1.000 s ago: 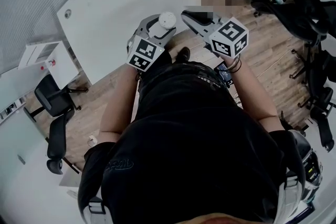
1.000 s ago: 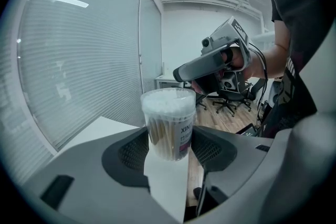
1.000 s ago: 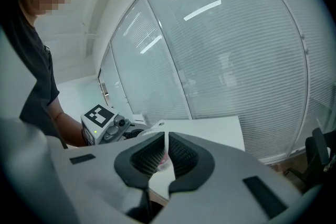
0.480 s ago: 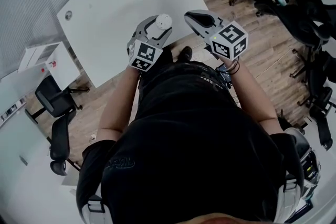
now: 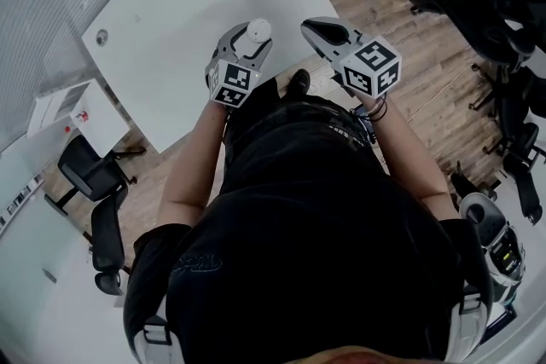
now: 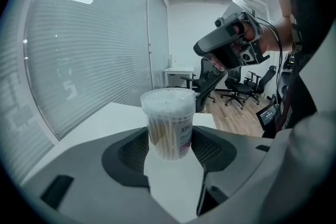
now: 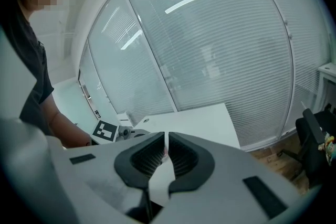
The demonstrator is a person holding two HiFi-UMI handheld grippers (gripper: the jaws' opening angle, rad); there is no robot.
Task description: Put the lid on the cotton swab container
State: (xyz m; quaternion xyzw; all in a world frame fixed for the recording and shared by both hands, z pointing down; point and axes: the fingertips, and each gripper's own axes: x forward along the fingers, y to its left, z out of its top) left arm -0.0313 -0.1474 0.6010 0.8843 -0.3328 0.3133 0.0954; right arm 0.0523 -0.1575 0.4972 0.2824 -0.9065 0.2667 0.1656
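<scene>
While left gripper (image 6: 169, 147) clamps cotton swab container (image 6: 167, 113) | label: "XIN", partial

Both forearms reaching forward from the torso, left gripper (image 5: 250, 40) pointing toward 1 o'clock in the head view, jaws clamping the cotton swab container (image 6: 169, 123) upright, right gripper (image 5: 317, 28) at its 3 o'clock, pointing toward 10 o'clock, jaws sitting almost together.

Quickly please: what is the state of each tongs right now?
Left tongs: closed on the cotton swab container.
Right tongs: closed; nothing clearly seen between them.
</scene>
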